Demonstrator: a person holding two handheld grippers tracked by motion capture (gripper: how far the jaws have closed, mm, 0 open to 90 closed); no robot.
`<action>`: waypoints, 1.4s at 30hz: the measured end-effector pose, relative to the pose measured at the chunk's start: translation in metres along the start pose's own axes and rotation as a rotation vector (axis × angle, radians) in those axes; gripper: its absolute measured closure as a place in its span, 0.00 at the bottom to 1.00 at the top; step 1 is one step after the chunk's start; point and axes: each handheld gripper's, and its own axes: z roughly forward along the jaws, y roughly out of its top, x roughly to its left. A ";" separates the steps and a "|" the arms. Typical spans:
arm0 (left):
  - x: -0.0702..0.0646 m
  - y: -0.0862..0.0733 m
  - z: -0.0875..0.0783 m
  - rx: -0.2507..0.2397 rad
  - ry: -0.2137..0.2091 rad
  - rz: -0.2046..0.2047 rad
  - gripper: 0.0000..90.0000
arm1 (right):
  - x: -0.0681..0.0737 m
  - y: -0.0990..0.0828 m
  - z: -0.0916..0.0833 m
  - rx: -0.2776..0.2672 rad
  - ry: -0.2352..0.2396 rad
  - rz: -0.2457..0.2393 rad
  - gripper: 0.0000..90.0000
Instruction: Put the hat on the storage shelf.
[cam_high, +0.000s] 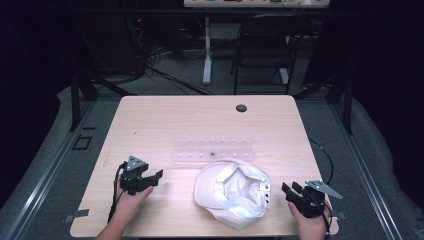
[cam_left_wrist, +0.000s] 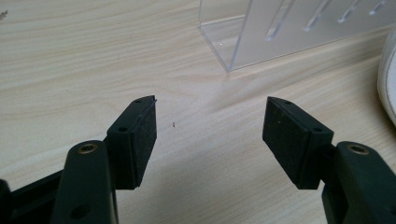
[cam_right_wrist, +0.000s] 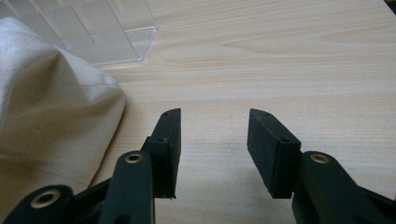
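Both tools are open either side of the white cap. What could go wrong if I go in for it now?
1. The cap lies upside down and crumpled; the right tool may pinch only loose fabric, so it sags or slips.
2. The clear acrylic rack stands just behind the cap; dragging the cap could knock it.
3. The left tool stands farther off, so the lift may be lopsided.

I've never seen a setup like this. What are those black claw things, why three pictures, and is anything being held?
A person holds a hand tool with two black jaws in each hand: the left gripper and the right gripper. The high view looks down on the wooden table. The other two views come from cameras riding on each gripper, looking along its jaws. On the table lie a white cap, upside down between the grippers, and a clear plastic rack behind it. Both pairs of jaws stand open over bare wood; nothing is held.
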 end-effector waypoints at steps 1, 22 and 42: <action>0.001 0.000 -0.001 -0.002 0.000 0.004 0.40 | 0.001 0.000 0.000 0.001 -0.005 -0.007 0.60; -0.010 0.002 -0.004 -0.028 -0.033 0.043 0.40 | 0.013 0.023 -0.014 0.072 0.032 -0.006 0.55; -0.022 0.001 -0.004 -0.015 -0.033 0.095 0.42 | 0.031 0.069 -0.028 0.237 0.150 0.006 0.55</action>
